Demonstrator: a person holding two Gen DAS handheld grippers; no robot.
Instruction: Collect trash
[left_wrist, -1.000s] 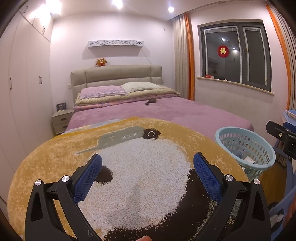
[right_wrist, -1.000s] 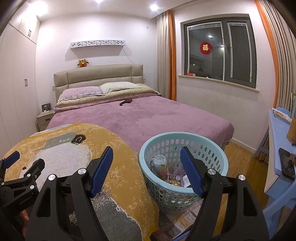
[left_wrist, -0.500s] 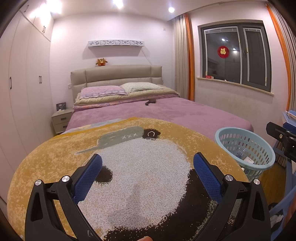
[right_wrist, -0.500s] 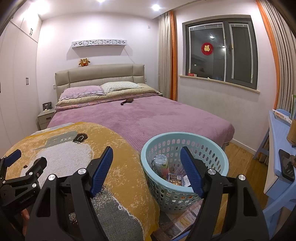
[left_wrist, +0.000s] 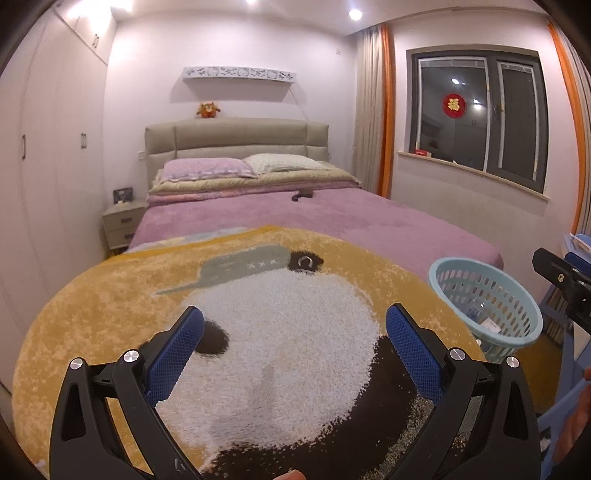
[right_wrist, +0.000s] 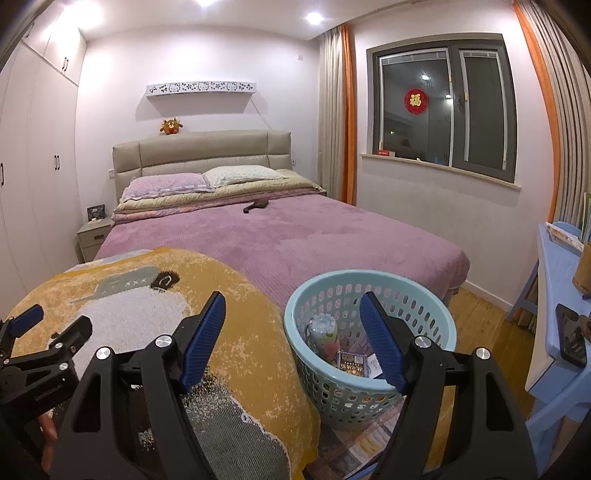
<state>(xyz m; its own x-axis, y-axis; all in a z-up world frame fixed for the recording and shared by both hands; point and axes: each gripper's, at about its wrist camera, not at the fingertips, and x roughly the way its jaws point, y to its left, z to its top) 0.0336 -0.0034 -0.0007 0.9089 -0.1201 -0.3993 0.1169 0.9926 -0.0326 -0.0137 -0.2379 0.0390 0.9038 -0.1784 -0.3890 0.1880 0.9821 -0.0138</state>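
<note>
Both my left hand-held gripper (left_wrist: 293, 349) and right hand-held gripper (right_wrist: 291, 341) gape wide and empty above the yellow blanket (right_wrist: 258, 332) on the bed (right_wrist: 314, 236), while the trash (right_wrist: 352, 362) sits in the blue basket (right_wrist: 424, 306) beside it

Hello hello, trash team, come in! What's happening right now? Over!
Left gripper open, empty, over the yellow blanket. Right gripper open, empty, near the blue basket. Bottle and packet already in basket. Nothing blocking.
</note>
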